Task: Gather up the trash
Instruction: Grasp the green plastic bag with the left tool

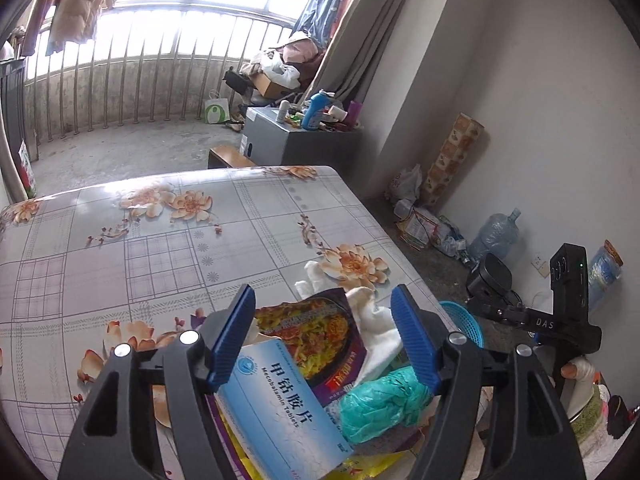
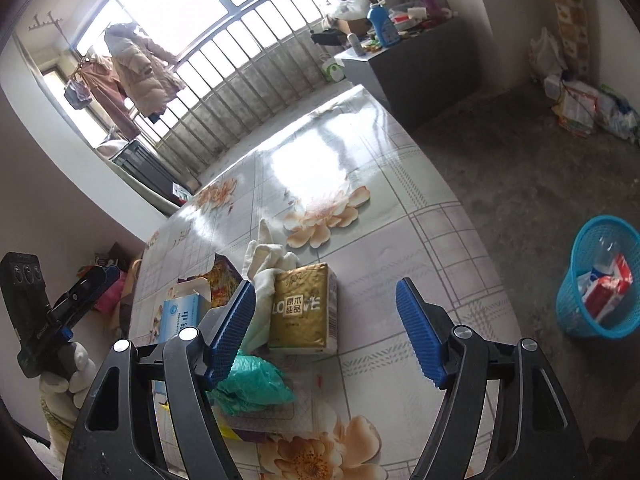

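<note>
A pile of trash lies on the floral table (image 1: pixel 120 264). In the left wrist view my left gripper (image 1: pixel 332 340) is open, its blue fingers either side of a blue-white medicine box (image 1: pixel 280 400), a purple food wrapper (image 1: pixel 320 336), white crumpled tissue (image 1: pixel 376 320) and a teal plastic bag (image 1: pixel 380 404). In the right wrist view my right gripper (image 2: pixel 332 332) is open above the table (image 2: pixel 400 208), with a gold tissue pack (image 2: pixel 304 308) between its fingers, the teal bag (image 2: pixel 256 384) by the left finger, and the medicine box (image 2: pixel 180 316) and white tissue (image 2: pixel 268 256) further left.
A blue mesh waste basket (image 2: pixel 600 280) holding a red-white carton stands on the floor right of the table; its rim shows in the left wrist view (image 1: pixel 464 320). A grey cabinet (image 1: pixel 288 140) with bottles stands beyond the table. Bags and a water jug (image 1: pixel 496 232) line the wall.
</note>
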Demonstrator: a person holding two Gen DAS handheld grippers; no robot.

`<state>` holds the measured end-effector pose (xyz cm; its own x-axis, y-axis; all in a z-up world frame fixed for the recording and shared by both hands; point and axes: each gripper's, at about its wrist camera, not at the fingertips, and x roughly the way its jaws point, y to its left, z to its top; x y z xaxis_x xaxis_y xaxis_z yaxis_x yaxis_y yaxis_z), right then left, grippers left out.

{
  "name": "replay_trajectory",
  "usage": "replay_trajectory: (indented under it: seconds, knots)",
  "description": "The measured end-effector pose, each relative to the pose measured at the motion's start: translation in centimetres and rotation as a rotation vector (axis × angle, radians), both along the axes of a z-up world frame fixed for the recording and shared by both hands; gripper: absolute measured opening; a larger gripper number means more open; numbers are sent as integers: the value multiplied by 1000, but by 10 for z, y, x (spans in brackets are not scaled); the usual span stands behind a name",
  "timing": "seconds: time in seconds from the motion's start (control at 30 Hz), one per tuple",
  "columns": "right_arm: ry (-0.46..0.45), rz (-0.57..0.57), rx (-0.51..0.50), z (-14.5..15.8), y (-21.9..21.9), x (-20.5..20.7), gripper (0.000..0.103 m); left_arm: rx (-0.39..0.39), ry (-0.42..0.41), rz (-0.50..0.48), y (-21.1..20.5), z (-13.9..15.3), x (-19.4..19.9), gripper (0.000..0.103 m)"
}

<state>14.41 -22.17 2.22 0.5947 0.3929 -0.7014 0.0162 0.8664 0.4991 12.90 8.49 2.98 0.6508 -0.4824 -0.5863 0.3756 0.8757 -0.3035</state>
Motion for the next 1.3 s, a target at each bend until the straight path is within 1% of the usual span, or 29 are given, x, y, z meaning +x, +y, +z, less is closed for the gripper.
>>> replay_trajectory:
  seconds: [0.13,0.33,0.47,0.53,0.63,0.73,0.83,0.9,0.97,1.0,1.1,1.3]
  knots:
    - [29,-8,12,-8,-7,-14,69,17,15,-80,-23,-4,-13,68]
    - [107,7,47,-22,-8,-27,69,34,41,-159,-46,-17,-25,68]
    - [127,7,76,-26,-9,-34,68,57,64,-216,-59,-28,-30,68]
    - [136,6,97,-30,-9,-31,66,73,69,-246,-65,-34,-32,68]
    - [152,7,109,-33,-9,-25,64,112,72,-295,-76,-42,-35,68]
    - [156,11,119,-33,-7,-22,63,168,74,-319,-86,-53,-35,68]
    - [161,16,122,-34,-5,-21,62,228,96,-318,-95,-65,-31,68]
    - [170,18,123,-36,-5,-20,62,256,121,-313,-98,-73,-26,68]
    - [176,17,125,-37,-5,-20,62,284,128,-306,-101,-77,-23,68]
    - [178,16,125,-38,-6,-20,61,292,126,-307,-102,-78,-23,68]
    - [180,13,126,-37,-8,-20,61,299,121,-322,-104,-77,-24,54]
    - [173,28,111,-32,-7,-21,61,271,109,-345,-100,-69,-30,48]
